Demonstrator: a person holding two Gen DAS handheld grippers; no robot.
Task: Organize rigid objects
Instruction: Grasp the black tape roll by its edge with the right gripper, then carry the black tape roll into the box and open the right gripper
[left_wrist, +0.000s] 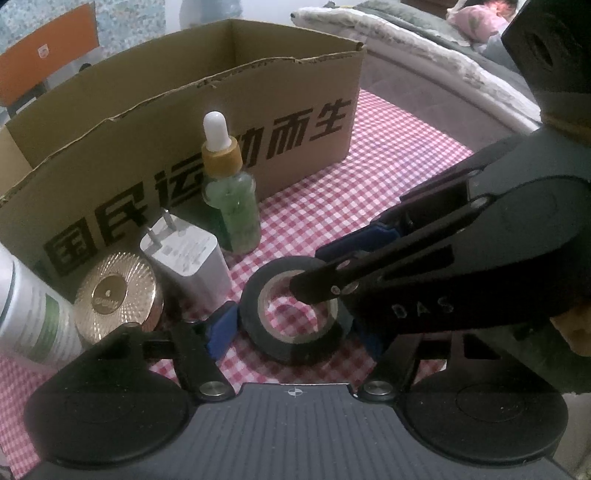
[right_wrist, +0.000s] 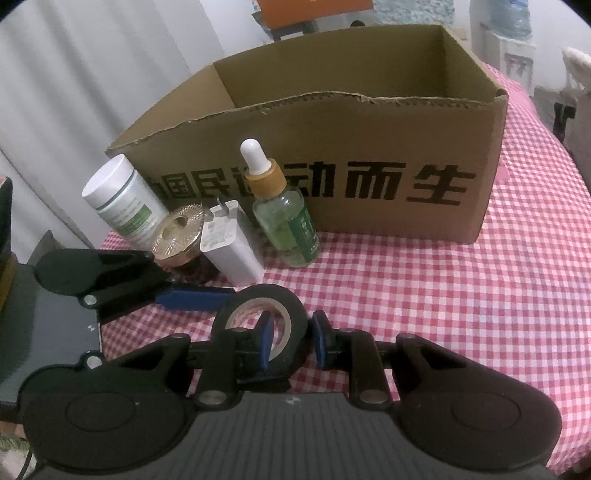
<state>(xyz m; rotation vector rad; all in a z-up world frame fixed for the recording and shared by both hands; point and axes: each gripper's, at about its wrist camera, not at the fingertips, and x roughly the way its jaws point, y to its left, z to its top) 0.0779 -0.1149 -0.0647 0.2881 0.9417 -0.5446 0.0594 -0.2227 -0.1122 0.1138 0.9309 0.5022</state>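
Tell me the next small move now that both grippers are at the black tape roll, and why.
Probably lift the right gripper straight up a little. Its jaws pinch the wall of the tape roll, one finger inside the ring, while the left gripper only straddles it. The roll lies flat on the checked cloth, and the cardboard box stands open just behind.

Black tape roll (right_wrist: 260, 325) lying flat on checked cloth, near dropper bottle (right_wrist: 284, 218), charger (right_wrist: 231, 242), open cardboard box (right_wrist: 369, 155)
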